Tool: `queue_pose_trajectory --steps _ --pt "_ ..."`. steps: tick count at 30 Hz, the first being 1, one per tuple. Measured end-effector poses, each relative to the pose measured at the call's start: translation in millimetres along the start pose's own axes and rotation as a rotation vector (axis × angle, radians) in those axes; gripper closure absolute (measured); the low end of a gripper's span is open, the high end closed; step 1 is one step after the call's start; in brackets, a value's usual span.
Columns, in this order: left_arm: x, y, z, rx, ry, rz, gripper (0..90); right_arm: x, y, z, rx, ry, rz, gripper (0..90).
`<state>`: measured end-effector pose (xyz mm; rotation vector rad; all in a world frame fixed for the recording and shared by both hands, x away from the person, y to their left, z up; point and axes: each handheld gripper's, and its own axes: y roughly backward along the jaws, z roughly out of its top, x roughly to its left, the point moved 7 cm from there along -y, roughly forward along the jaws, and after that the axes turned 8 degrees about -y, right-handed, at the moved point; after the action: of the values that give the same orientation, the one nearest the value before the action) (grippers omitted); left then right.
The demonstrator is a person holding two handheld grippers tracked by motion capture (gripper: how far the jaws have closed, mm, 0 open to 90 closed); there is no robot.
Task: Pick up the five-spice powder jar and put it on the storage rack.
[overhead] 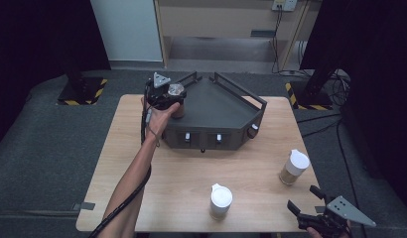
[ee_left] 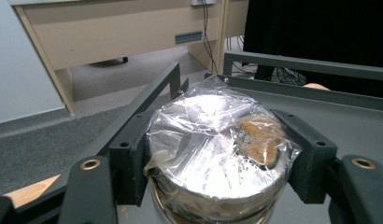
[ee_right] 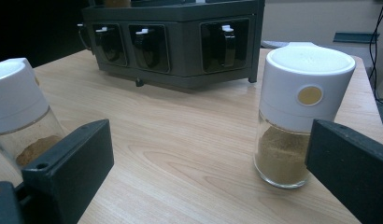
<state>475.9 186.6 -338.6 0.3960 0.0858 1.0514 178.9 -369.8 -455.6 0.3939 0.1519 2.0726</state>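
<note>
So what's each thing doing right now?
Left gripper: shut on the jar.
Jar: upright, top wrapped in plastic film, over the rack's top.
Right gripper: open, holding nothing.
Two shakers: upright on the table, white caps on.
Rack: standing on the table.

Left gripper (overhead: 174, 99) clamped, right gripper (overhead: 303, 201) agape

rack rails (overhead: 241, 89) – obstacle, table front (overhead: 181, 173) free

High view looks down over the table (overhead: 142, 148), both gripper views sit low and close, right gripper view shares the dark rack (ee_right: 180, 42).
</note>
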Motion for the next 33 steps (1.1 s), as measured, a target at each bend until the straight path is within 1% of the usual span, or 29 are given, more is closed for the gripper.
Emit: queue_pose_trajectory --steps 8,13,17,18,19,20,21,22,25,26,28,33 --pt "0.9 -4.1 -3.6 0.008 0.009 0.003 33.4 -0.2 0.1 -0.1 0.0 0.002 0.001 1.4" --pt "2.5 -4.7 -6.3 -0.001 0.029 0.005 33.4 0.0 0.1 0.1 0.001 0.002 0.003 1.4" --pt "2.2 -4.6 -6.5 0.0 0.03 0.006 33.1 0.4 0.0 0.2 0.002 0.004 0.003 1.4" --pt "2.0 -4.3 -6.6 -0.009 0.034 0.007 30.2 0.4 0.0 0.2 0.002 0.003 0.003 1.4" --pt "1.8 -3.8 -5.7 -0.015 0.04 0.008 30.2 0.4 0.0 0.2 0.002 0.003 0.003 1.4" --pt "1.7 -3.2 -4.4 -0.02 0.045 0.01 27.2 0.4 0.0 0.2 0.002 0.004 0.002 1.4" --pt "1.0 -1.8 -2.0 -0.029 0.051 0.022 22.3 0.4 0.0 0.2 0.002 0.004 0.002 1.4" --pt "1.0 -0.8 -0.6 -0.032 0.056 0.025 16.8 0.6 0.0 0.3 0.003 0.003 0.002 1.4" --pt "1.5 3.6 4.8 -0.037 0.059 0.032 10.3 0.8 0.3 0.2 0.001 0.0 0.003 1.4" --pt "2.1 6.2 6.9 -0.04 0.057 0.037 8.9 0.8 0.2 0.2 0.001 0.0 0.002 1.4" --pt "4.0 10.1 9.4 -0.045 0.059 0.031 5.9 0.8 0.1 0.3 0.002 0.0 0.004 1.4" --pt "8.0 20.1 15.0 -0.059 0.055 0.011 3.5 1.1 0.0 0.4 0.003 0.001 0.005 1.4"
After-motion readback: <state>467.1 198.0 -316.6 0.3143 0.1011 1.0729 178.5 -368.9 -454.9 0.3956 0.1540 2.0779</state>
